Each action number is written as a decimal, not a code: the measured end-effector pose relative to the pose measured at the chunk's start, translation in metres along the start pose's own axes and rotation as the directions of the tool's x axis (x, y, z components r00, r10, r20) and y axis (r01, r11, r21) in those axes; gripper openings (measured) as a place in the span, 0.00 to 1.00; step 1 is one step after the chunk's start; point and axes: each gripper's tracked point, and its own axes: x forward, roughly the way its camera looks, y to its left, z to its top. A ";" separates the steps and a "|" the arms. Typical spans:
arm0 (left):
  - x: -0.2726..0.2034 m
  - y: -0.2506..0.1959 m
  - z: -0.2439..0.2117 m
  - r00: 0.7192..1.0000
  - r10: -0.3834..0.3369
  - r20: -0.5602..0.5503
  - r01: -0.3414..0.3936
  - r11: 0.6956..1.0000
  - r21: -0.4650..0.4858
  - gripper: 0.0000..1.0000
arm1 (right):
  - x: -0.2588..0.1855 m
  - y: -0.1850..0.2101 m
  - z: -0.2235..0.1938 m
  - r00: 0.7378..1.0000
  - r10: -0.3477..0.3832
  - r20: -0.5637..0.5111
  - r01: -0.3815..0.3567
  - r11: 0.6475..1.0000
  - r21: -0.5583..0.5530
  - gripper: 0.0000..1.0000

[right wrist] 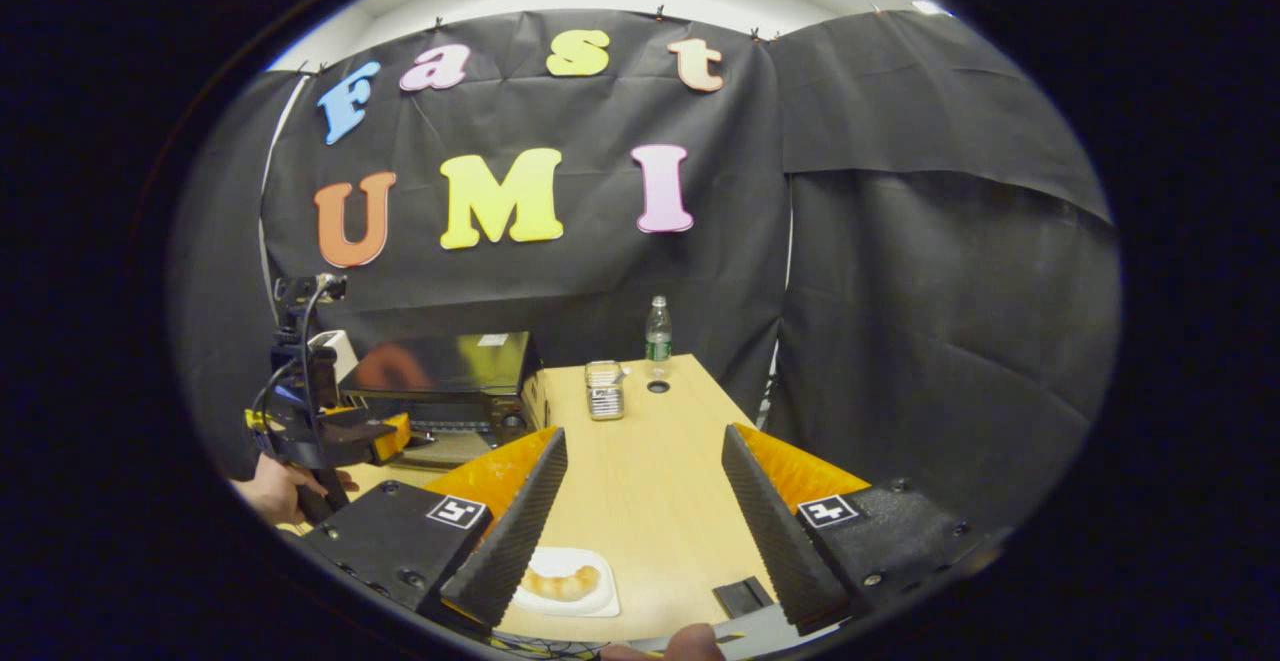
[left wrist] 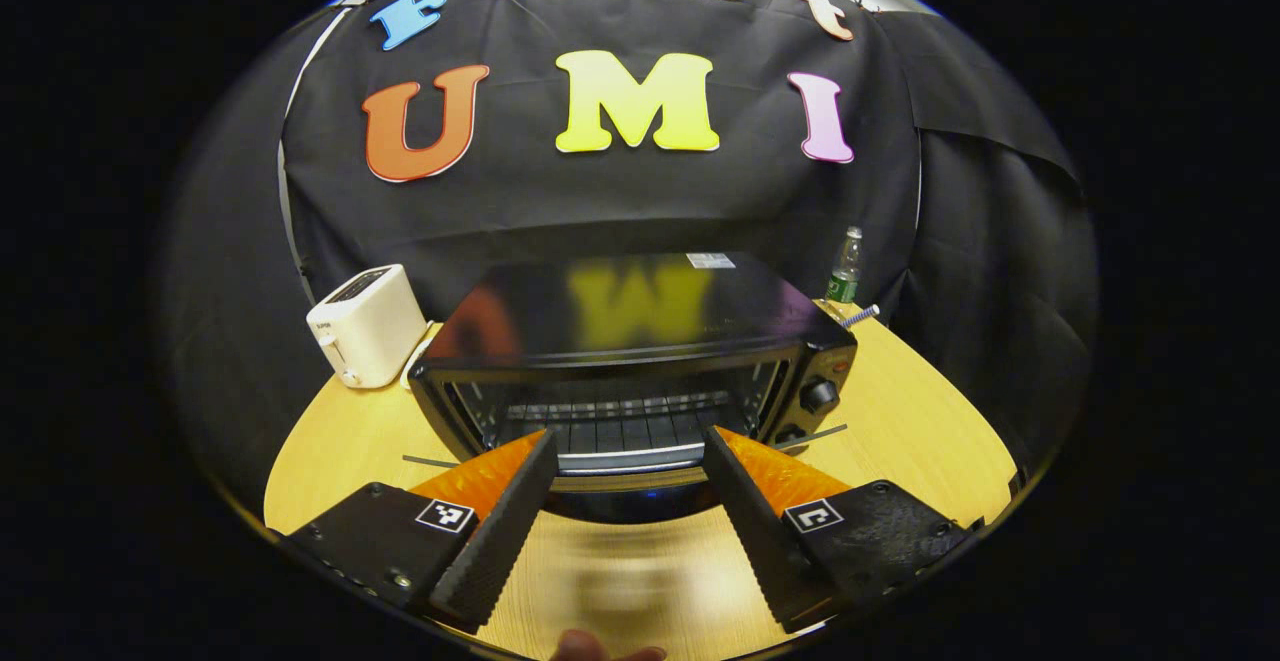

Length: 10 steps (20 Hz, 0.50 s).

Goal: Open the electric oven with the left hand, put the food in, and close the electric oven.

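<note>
Nearest, the left gripper hangs spread and empty before the electric oven, whose door lies dropped open; likewise the right gripper gapes empty above the pastry on its plate; farther back stands a bottle.

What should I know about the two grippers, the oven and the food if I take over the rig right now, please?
Left gripper: open, holding nothing, right in front of the electric oven; it also shows at the left of the right gripper view, held by a hand.
Right gripper: open, holding nothing, above the table.
Oven door: swung down, the rack exposed.
Food: a croissant on a white plate, on the table near the right gripper's left finger.
Done: oven opened.
Left: pick up the food, put it in the oven, close the door.
</note>
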 end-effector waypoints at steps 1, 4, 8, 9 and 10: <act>-0.003 -0.001 -0.008 1.000 -0.007 -0.017 0.007 1.000 -0.008 0.97 | -0.004 0.001 -0.001 1.000 0.001 -0.002 -0.001 1.000 -0.001 0.98; -0.013 -0.004 -0.041 0.996 -0.022 -0.090 0.017 0.999 -0.051 0.97 | -0.015 0.005 -0.004 1.000 0.005 -0.006 -0.005 1.000 -0.010 0.97; -0.018 -0.006 -0.082 0.984 -0.044 -0.170 0.031 0.996 -0.080 0.97 | -0.023 0.006 -0.012 1.000 0.008 -0.025 -0.009 1.000 -0.025 0.97; -0.015 -0.005 -0.090 0.981 -0.049 -0.189 0.034 0.996 -0.079 0.97 | -0.025 0.006 -0.014 1.000 0.006 -0.030 -0.007 1.000 -0.029 0.97; -0.015 -0.005 -0.099 0.977 -0.052 -0.208 0.036 0.996 -0.081 0.97 | -0.025 0.006 -0.016 0.999 0.005 -0.035 -0.006 1.000 -0.031 0.97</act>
